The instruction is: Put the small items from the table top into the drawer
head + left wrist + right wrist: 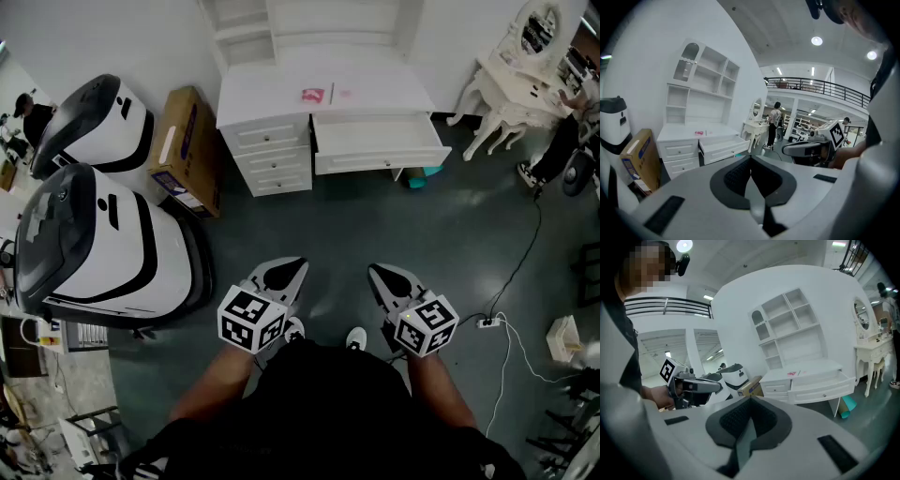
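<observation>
Head view: left tongs (284, 272), right tongs (384, 275) closed, empty; drawer (380, 159) open; cardboard box (183, 150) beside desk (272, 94).

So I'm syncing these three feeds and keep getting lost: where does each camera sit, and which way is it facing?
Head view: on the person's head, looking steeply down towards the white desk; shows both forearms, left gripper, right gripper.
Left gripper view: rides the left gripper, looks along its shut tongs towards the desk; the right gripper shows at right.
Right gripper view: rides the right gripper, looks along its shut tongs at the desk; the left gripper shows at left.
Shared: all three see the desk's open drawer.
</observation>
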Action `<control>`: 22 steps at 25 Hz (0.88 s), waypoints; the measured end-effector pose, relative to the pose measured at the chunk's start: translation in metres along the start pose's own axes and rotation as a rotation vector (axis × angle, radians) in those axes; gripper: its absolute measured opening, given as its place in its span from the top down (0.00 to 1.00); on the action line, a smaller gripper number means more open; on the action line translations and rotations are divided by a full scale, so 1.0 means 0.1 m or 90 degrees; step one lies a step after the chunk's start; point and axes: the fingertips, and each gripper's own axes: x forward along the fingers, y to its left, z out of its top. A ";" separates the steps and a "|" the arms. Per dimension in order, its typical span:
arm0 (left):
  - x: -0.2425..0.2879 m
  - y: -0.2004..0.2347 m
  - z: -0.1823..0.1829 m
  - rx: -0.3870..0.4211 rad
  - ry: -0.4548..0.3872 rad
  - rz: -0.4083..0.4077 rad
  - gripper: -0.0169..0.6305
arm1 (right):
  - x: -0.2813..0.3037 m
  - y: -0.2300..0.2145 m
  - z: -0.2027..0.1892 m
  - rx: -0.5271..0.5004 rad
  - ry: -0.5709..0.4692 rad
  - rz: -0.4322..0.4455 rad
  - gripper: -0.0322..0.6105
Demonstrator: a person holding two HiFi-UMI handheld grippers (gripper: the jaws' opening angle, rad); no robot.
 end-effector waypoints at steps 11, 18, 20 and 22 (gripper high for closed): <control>-0.01 0.02 0.02 0.003 -0.004 0.000 0.96 | 0.04 0.01 0.00 -0.006 0.002 0.000 0.91; 0.00 0.14 -0.08 -0.036 0.007 -0.007 0.96 | 0.12 0.08 0.02 0.024 -0.013 0.014 0.91; 0.01 0.20 -0.14 -0.061 0.011 -0.009 0.96 | 0.15 0.08 -0.01 0.021 -0.012 -0.001 0.90; 0.00 0.25 -0.17 -0.063 0.015 -0.008 0.96 | 0.19 0.10 -0.04 0.014 -0.006 -0.014 0.90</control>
